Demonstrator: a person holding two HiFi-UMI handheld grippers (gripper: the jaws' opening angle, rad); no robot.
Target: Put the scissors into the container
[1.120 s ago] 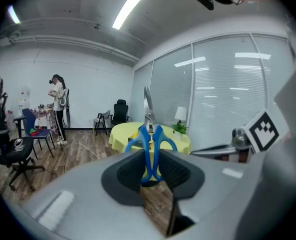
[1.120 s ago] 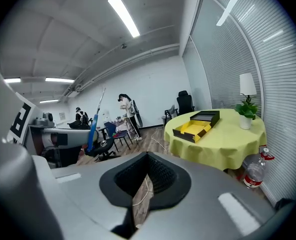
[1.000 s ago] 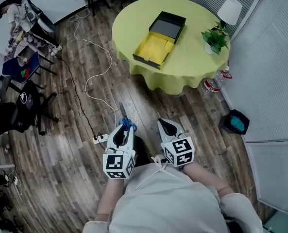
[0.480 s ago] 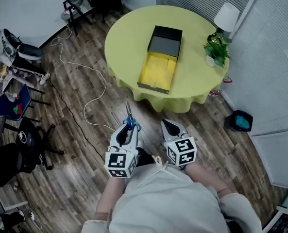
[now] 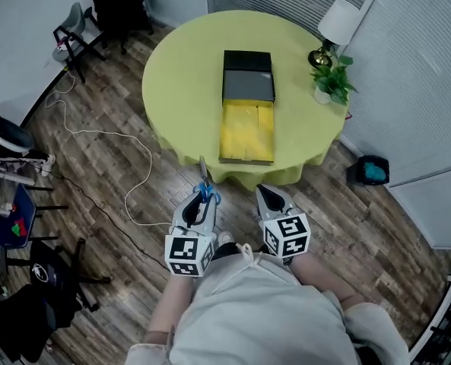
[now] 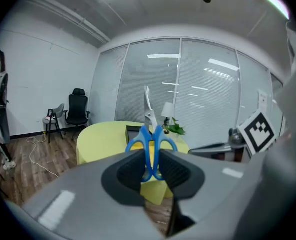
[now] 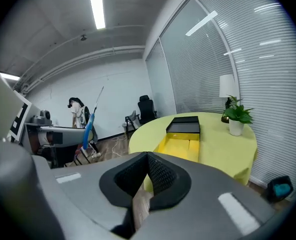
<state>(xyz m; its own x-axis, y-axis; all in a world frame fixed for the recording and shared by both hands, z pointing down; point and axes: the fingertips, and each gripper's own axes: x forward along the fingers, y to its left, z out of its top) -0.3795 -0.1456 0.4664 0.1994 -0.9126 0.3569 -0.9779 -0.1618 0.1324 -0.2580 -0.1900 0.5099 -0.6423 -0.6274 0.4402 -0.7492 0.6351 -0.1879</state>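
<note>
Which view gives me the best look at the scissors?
The left gripper view: the scissors sit at its centre, blue handles clamped in the left claw, blades pointing up. The head view shows them small, poking out ahead of that claw; the right gripper view catches only a thin side-on sliver at its left.

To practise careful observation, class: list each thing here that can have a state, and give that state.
left gripper, shut on scissors
scissors, blades closed, held by the handles
right gripper, shut, empty
container, open, yellow interior empty
black lid, off, beside the container
</note>
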